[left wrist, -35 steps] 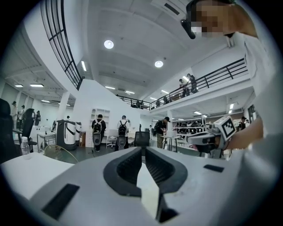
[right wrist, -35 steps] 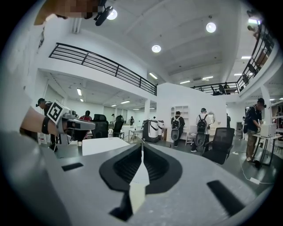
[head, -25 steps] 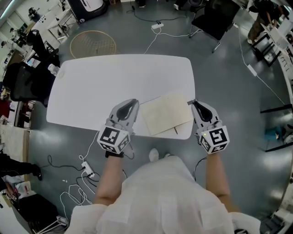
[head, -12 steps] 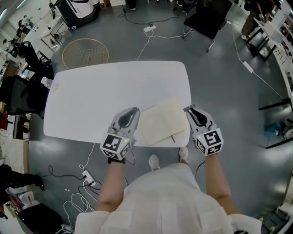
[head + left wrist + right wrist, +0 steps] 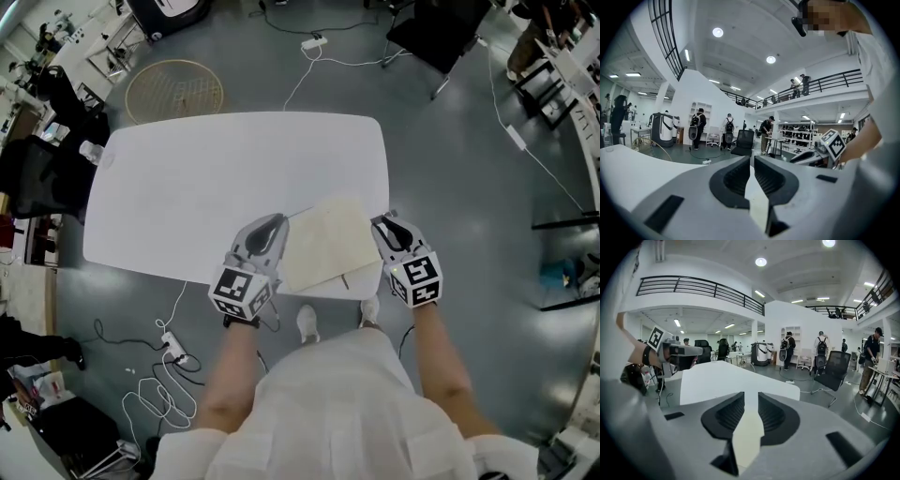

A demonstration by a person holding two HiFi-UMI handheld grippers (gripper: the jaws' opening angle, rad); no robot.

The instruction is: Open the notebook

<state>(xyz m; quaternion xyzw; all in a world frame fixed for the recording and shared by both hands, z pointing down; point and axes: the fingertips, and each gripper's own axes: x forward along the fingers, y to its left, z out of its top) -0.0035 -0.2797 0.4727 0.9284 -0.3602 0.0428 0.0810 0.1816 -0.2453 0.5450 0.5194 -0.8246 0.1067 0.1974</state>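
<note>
A cream notebook (image 5: 326, 242) lies flat at the near right corner of the white table (image 5: 206, 178), with a thin dark strip at its near edge. My left gripper (image 5: 274, 219) hovers at the notebook's left edge. Only a narrow slit shows between its jaws (image 5: 752, 161), with nothing pinched. My right gripper (image 5: 379, 221) is at the notebook's right edge. Its jaws (image 5: 751, 397) have just been opening and stand apart around nothing. The cream surface (image 5: 747, 437) shows below through the gap. Each gripper view shows the other gripper at its side.
A clear bottle (image 5: 92, 152) stands at the table's far left corner. Black chairs (image 5: 436, 28) and a round wire basket (image 5: 175, 91) are on the floor beyond. Cables and a power strip (image 5: 173, 347) lie by the person's feet.
Both grippers have sunk toward the table. The right one has drawn in to the notebook's right edge and its jaws have spread. The notebook lies as before.
</note>
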